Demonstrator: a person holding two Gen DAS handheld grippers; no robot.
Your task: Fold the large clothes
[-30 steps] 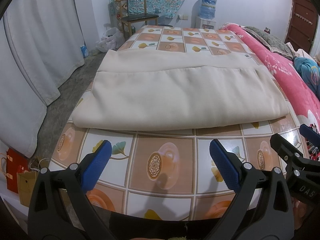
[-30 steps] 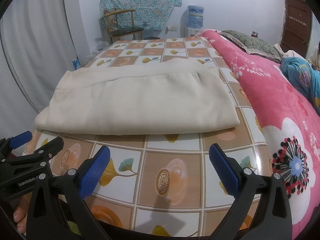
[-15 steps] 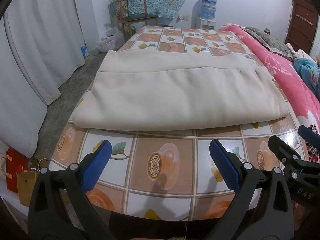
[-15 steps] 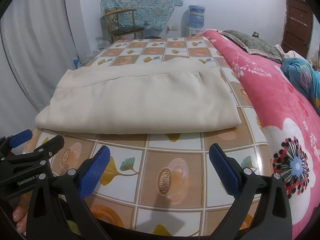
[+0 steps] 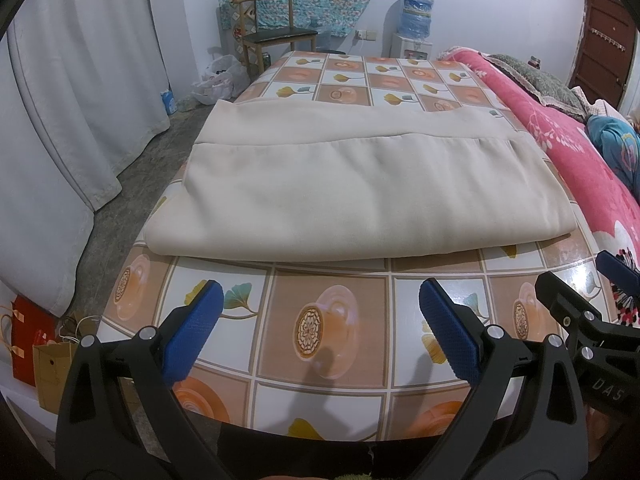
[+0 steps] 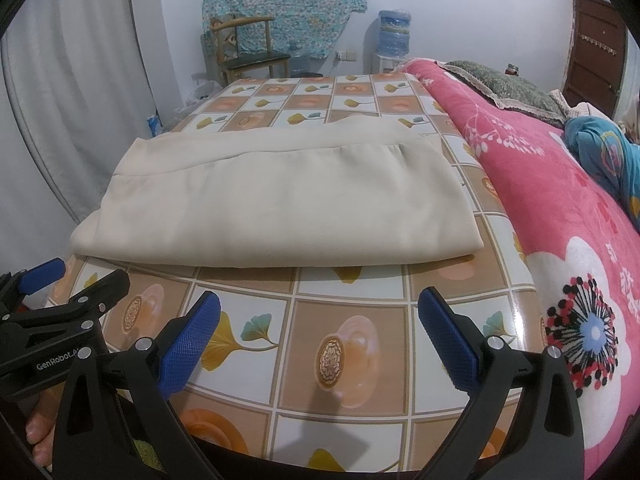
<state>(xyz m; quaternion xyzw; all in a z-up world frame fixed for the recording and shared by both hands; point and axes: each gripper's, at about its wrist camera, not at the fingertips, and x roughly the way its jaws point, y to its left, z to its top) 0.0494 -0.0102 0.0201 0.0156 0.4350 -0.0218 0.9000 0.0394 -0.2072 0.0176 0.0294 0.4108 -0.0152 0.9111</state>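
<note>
The table (image 5: 328, 340), covered in a tiled cup-and-leaf print, is shown with a pink floral bed (image 6: 560, 208) along its right side and white curtains (image 5: 72, 92) to the left. The beige cloth (image 5: 360, 188) is laid flat on the middle of the table, folded into a wide rectangle, with a lower layer exposed along its far edge. A bare strip of table is left between its near fold and both claws.

The left claw (image 5: 320, 320) and right claw (image 6: 320, 322) are held spread wide and empty, side by side at the near table edge. For a further fold, the two near corners are best pinched through all layers and carried evenly to the far edge. Free surface is available beyond the cloth; the cloth's left edge lies at the table's left rim.
</note>
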